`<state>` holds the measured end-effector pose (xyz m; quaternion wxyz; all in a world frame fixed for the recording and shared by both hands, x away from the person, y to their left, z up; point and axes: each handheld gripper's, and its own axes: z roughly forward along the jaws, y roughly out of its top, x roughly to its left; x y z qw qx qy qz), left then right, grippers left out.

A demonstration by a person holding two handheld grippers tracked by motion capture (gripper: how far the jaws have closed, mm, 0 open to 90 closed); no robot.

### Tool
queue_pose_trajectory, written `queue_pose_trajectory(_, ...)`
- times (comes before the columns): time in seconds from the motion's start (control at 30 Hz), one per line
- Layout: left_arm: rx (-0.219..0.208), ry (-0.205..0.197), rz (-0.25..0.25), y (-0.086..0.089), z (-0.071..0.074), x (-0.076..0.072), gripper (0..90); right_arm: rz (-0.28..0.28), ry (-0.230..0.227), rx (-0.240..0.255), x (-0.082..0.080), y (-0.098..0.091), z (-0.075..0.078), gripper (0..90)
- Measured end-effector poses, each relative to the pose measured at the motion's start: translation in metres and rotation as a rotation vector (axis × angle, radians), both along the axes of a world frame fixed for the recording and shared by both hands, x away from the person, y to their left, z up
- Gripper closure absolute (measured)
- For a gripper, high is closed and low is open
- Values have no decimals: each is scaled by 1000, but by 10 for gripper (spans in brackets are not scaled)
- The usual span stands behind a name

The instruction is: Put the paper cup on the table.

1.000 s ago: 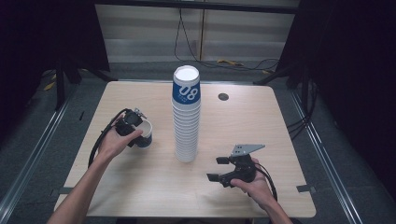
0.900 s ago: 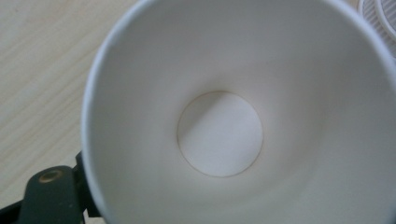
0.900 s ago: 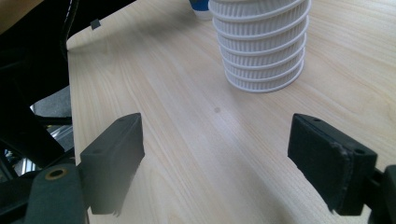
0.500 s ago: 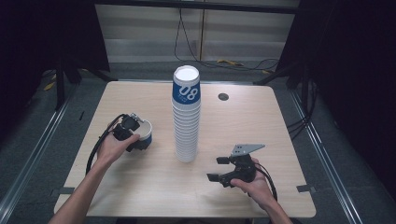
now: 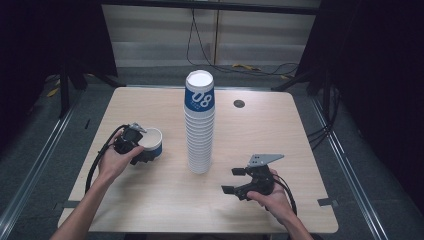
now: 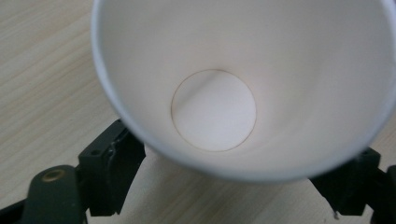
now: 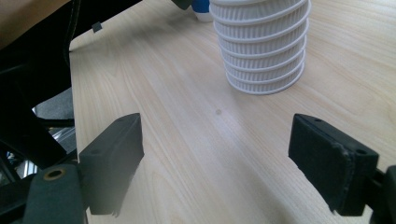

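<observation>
A tall stack of white paper cups [image 5: 200, 125], blue-printed at the top, stands mid-table; its ribbed base [image 7: 261, 51] lies ahead of my right gripper. A single cup [image 5: 151, 140], blue outside and white inside, sits between the jaws of my left gripper [image 5: 139, 147], which is shut on its sides, low over the table's left part. Its open mouth [image 6: 233, 84] faces the left gripper's camera. My right gripper [image 5: 235, 181] rests near the front right, open, with bare wood between its fingers [image 7: 219, 140].
The wooden table [image 5: 280, 130] has a dark round grommet [image 5: 239, 103] at the back right. Beside the table run metal rails, and cables lie on the floor beyond the far edge. A person's forearms come in from the near edge.
My left hand has shifted a little toward the near side and sunk, carrying the cup; the cup's white mouth shows more now. The right gripper has stayed put.
</observation>
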<state>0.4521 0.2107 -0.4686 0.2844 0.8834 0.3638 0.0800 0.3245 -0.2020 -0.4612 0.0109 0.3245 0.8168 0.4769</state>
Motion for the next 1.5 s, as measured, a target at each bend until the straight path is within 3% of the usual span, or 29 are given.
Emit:
queue_pose_trajectory(0.23,-39,-10,17,10,-1,-12,185,1,3,-12,0,1,-1,174)
queue_pose_trajectory(0.33,-24,-35,36,14,0,-17,195,-9,-3,-11,-1,0,-1,174)
queue_pose_trajectory(0.47,-86,-26,37,17,4,-24,205,-22,-7,-6,-1,-1,0,175)
queue_pose_trajectory(0.57,-104,-44,32,16,7,-31,204,-34,-16,-4,-1,-3,1,175)
queue_pose_trajectory(0.6,-113,-29,43,15,8,-35,204,-40,-16,-1,-1,-3,1,175)
queue_pose_trajectory(0.67,-145,-24,29,14,10,-41,201,-53,-19,5,-1,-4,1,175)
queue_pose_trajectory(0.73,-140,-46,25,13,13,-47,201,-54,-14,4,0,-5,1,175)
queue_pose_trajectory(0.83,-168,-62,23,12,13,-54,201,-57,-20,5,-1,-5,1,177)
queue_pose_trajectory(0.93,-176,-93,7,10,15,-63,201,-68,-22,9,-1,-6,2,177)
queue_pose_trajectory(1.0,-186,-143,1,6,16,-70,201,-77,-27,12,-1,-8,2,177)
queue_pose_trajectory(1.3,-259,-154,-22,-2,8,-88,201,-99,-44,12,-5,-12,4,177)
queue_pose_trajectory(1.37,-253,-168,-36,-4,8,-91,201,-104,-49,9,-7,-14,5,177)
queue_pose_trajectory(1.5,-299,-190,-84,-7,9,-95,202,-124,-53,8,-10,-19,4,176)
